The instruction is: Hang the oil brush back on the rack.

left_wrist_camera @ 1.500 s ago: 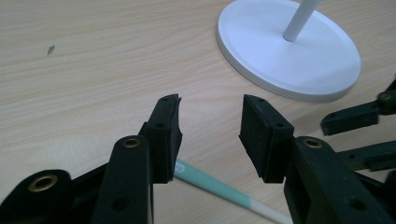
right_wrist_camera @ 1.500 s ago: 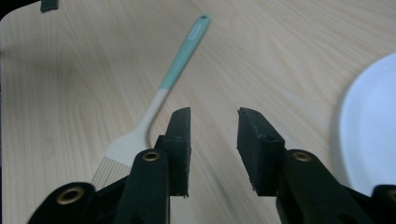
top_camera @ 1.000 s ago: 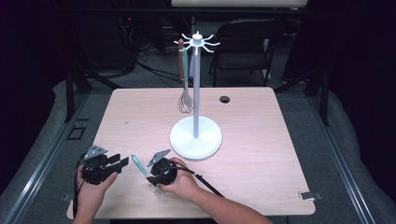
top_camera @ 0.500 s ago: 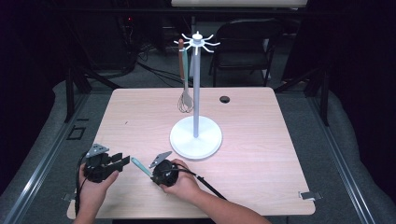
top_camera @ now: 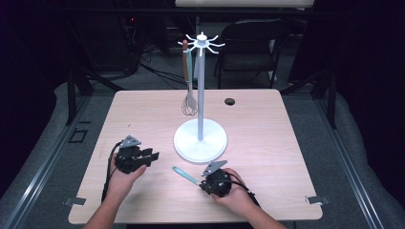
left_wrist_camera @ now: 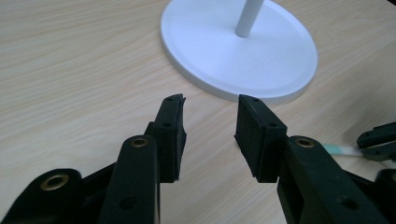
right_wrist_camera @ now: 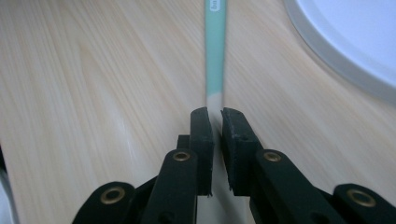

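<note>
Jaws on our right gripper (top_camera: 203, 182) had just closed, pinching the teal utensil handle (right_wrist_camera: 215, 51) for hanging on the rack (top_camera: 200, 139), left gripper (top_camera: 154, 157) spread.

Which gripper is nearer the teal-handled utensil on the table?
Right. The right gripper is clamped on one end of the teal-handled utensil; the left gripper, jaws apart with nothing between them, sits apart from it, up and to the left.
</note>
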`<action>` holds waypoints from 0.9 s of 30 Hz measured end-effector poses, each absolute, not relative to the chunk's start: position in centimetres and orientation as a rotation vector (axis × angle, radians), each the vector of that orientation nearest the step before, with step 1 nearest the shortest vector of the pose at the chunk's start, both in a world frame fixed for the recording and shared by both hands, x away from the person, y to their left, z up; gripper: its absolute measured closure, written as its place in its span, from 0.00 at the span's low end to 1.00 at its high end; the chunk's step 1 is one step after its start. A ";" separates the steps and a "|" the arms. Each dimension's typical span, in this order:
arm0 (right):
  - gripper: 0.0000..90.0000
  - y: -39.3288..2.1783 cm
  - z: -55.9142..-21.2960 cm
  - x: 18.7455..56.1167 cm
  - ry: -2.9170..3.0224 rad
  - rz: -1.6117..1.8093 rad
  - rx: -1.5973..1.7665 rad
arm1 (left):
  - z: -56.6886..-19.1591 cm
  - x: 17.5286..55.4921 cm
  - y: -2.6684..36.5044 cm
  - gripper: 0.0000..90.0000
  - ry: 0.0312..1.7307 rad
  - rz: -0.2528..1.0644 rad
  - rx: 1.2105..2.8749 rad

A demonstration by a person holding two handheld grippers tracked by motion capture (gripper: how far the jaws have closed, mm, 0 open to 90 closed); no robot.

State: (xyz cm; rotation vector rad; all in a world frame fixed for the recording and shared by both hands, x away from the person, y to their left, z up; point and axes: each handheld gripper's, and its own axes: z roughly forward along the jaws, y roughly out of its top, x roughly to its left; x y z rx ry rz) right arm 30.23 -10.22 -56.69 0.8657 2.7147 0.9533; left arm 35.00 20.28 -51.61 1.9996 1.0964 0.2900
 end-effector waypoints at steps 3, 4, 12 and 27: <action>0.92 -12.1 -56.6 29.4 2.705 0.943 0.893 | -51.8 35.4 19.1 0.69 1.067 0.282 2.015; 0.92 -12.5 -56.6 29.1 2.698 0.936 0.912 | -51.9 35.5 18.9 0.69 1.058 0.282 2.020; 0.92 -13.9 -56.7 28.0 2.661 0.956 0.971 | -52.3 36.2 18.3 0.69 1.066 0.249 2.026; 0.90 -12.6 -57.0 29.0 2.665 0.942 0.914 | -52.9 34.7 18.7 0.68 1.078 0.267 2.040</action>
